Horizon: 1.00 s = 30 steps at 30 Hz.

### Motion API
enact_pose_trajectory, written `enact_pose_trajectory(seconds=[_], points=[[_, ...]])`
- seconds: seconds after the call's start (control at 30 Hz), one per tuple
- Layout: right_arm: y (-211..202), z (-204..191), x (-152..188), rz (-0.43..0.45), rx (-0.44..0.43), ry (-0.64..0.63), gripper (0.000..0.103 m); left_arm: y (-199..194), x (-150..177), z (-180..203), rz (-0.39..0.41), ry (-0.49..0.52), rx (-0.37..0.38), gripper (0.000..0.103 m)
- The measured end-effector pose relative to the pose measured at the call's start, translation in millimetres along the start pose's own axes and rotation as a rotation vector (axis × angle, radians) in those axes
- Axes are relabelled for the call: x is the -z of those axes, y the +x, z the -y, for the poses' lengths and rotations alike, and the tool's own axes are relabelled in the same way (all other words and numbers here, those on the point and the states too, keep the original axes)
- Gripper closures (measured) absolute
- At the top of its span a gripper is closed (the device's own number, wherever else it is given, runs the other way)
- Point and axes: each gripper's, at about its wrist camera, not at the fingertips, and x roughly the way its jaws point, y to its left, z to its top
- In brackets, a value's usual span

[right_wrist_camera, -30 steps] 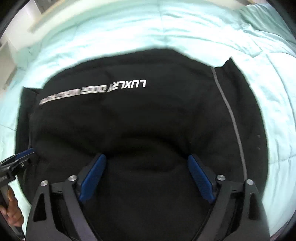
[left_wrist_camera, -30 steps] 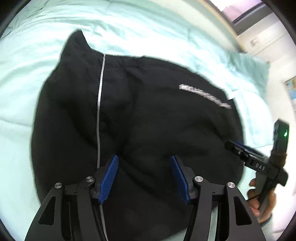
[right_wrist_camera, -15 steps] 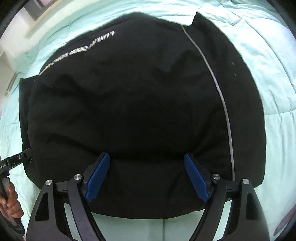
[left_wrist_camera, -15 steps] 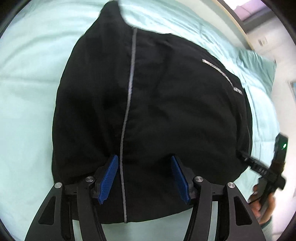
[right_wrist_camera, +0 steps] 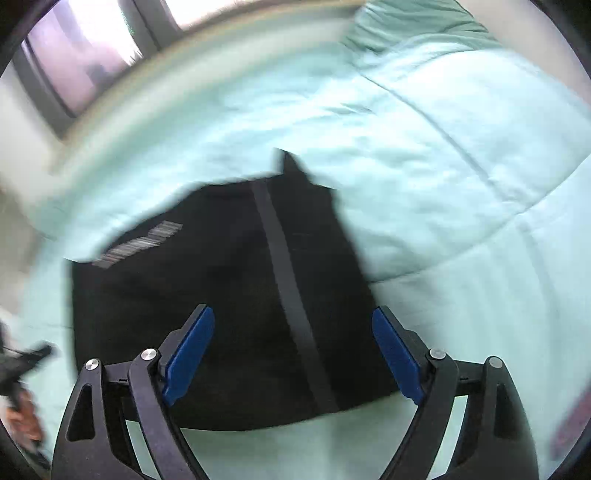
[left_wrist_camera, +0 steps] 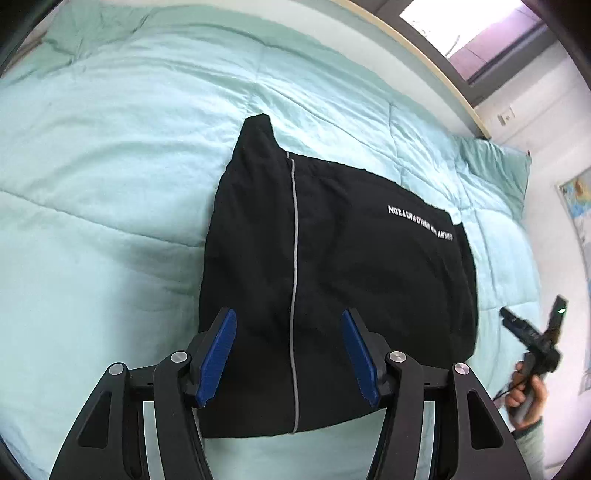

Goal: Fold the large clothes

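A black garment (left_wrist_camera: 369,277) lies folded into a compact block on a mint quilt (left_wrist_camera: 110,184). It shows a thin grey stripe (left_wrist_camera: 294,277) and white lettering (left_wrist_camera: 419,221). My left gripper (left_wrist_camera: 288,332) hovers above its near edge, open, with nothing between the blue pads (left_wrist_camera: 218,354). In the blurred right wrist view the same garment (right_wrist_camera: 221,295) lies below my right gripper (right_wrist_camera: 293,325). Its jaws stand wide and are opening, with nothing between them. The right gripper (left_wrist_camera: 517,321) also shows off the garment's right side, held by a hand (left_wrist_camera: 524,391).
A matching pillow (left_wrist_camera: 491,173) lies at the bed's far right corner. A window (left_wrist_camera: 480,33) and a white wall with a poster (left_wrist_camera: 580,199) stand beyond the bed. Bare quilt surrounds the garment on every side.
Both grippers have pulled back and up from the garment, so it looks smaller with bedding all around. The right view has swung and is motion-blurred.
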Motion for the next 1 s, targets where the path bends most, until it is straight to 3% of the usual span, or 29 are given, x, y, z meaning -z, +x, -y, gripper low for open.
enact_pose_trajectory(seconds=[0.13, 0.3, 0.53, 0.67, 0.73, 0.87, 0.93, 1.0], points=[[30.0, 1.2, -15.2, -0.071, -0.016, -0.027, 0.014, 20.6, -9.0, -27.7, -0.068, -0.106, 0.046, 0.042], [71.1, 19.9, -12.9, -0.151, -0.050, -0.035, 0.014, 62.0, -17.7, -47.6, -0.157, -0.241, 0.177, 0.042], [129.1, 28.6, -20.1, -0.264, -0.234, -0.020, 0.010, 77.0, -31.1, -48.5, -0.147, -0.206, 0.172, 0.041], [133.9, 28.0, -22.7, -0.278, -0.269, -0.039, 0.010, 51.6, -32.5, -54.9, -0.114, -0.164, 0.119, 0.040], [134.7, 24.7, -22.1, -0.284, -0.279, -0.067, 0.009, 50.6, -30.9, -56.6, -0.137, -0.137, 0.133, 0.024], [138.8, 20.1, -19.9, -0.296, -0.300, -0.088, 0.005, 85.1, -28.7, -63.6, -0.231, -0.149, 0.158, 0.024], [140.8, 19.4, -18.6, -0.303, -0.306, -0.090, 0.004, 101.3, -27.0, -69.7, -0.268, -0.160, 0.116, 0.023], [142.1, 19.9, -19.1, -0.312, -0.313, -0.093, 0.004, 94.8, -26.1, -75.7, -0.241, -0.182, 0.170, 0.023]])
